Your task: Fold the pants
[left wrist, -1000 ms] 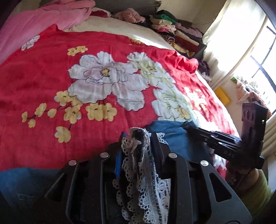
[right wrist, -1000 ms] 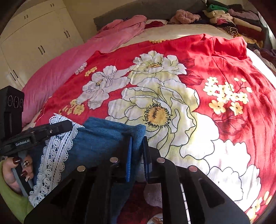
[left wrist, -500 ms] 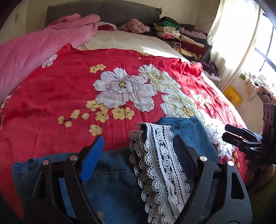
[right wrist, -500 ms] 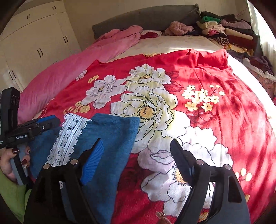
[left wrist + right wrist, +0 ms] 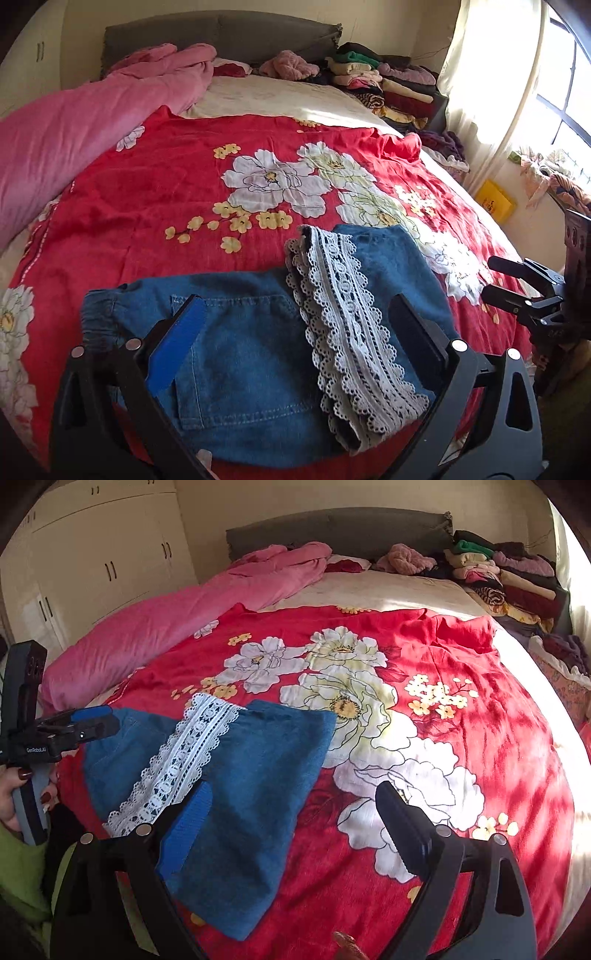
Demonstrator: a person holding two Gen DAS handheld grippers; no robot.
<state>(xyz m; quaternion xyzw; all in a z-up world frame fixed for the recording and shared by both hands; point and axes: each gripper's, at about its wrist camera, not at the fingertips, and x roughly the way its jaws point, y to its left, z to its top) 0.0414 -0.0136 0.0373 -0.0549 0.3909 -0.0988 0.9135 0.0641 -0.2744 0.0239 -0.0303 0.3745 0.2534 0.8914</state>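
Note:
Blue denim pants (image 5: 243,354) with a white lace hem (image 5: 347,325) lie folded on the red floral bedspread (image 5: 177,192) near its front edge; the lace cuff rests across the seat and back pocket. They also show in the right wrist view (image 5: 258,775), with the lace hem (image 5: 181,764) to the left. My left gripper (image 5: 295,325) is open and empty, just above the pants. My right gripper (image 5: 295,805) is open and empty, above the pants' right edge. The right gripper also shows in the left wrist view (image 5: 517,280).
A pink duvet (image 5: 74,122) lies along the bed's left side. Stacked folded clothes (image 5: 391,88) sit at the far right by the grey headboard (image 5: 332,528). A bright window (image 5: 554,74) is on the right, white wardrobes (image 5: 96,561) on the left.
Both grippers were shut on the pants' leg end a second ago; both opened and let go, then pulled back. The pants now lie folded on the bedspread.

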